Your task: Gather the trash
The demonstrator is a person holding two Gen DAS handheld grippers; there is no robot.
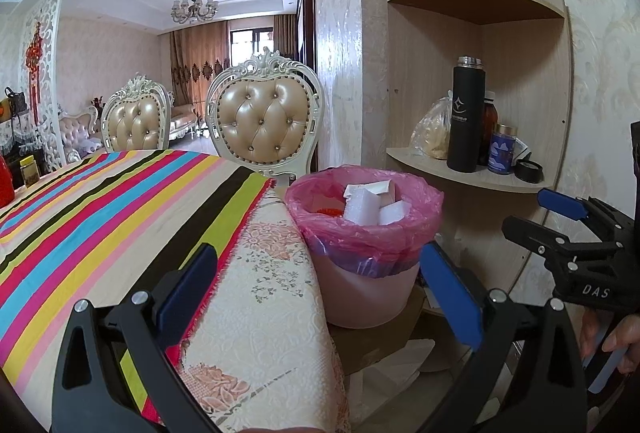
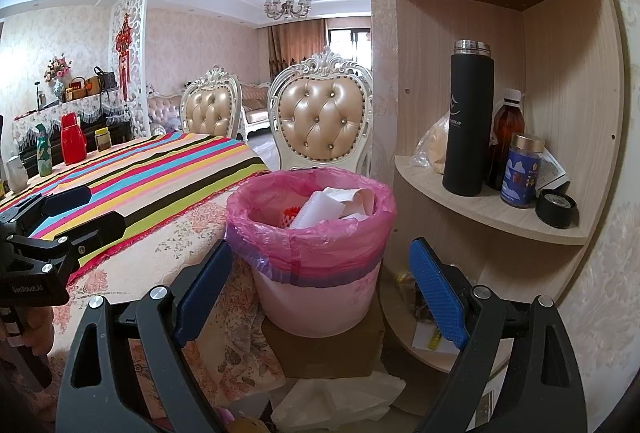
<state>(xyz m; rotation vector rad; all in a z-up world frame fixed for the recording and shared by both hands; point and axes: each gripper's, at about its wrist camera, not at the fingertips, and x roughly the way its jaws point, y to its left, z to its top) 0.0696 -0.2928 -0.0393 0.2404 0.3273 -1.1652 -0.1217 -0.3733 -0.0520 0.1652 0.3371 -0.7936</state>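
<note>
A pink bin [image 1: 368, 285] [image 2: 320, 297] lined with a pink bag stands on cardboard beside the table's corner. White foam pieces [image 1: 372, 207] [image 2: 324, 211] and a red scrap [image 2: 291, 213] lie inside it. My left gripper [image 1: 320, 285] is open, its blue fingers straddling the table edge and the bin, with nothing held. My right gripper [image 2: 320, 293] is open too, spread around the bin from a short distance back, empty. The right gripper [image 1: 560, 205] also shows at the right edge of the left wrist view, and the left gripper [image 2: 68, 205] at the left of the right wrist view.
A striped tablecloth [image 1: 100, 209] covers the table, with a floral cloth [image 1: 264, 293] hanging over its edge. A corner shelf [image 2: 500, 217] holds a black flask [image 2: 466, 121], bottles and jars. Two padded chairs [image 2: 324, 121] stand behind. White foam sheets [image 2: 336, 401] lie on the floor.
</note>
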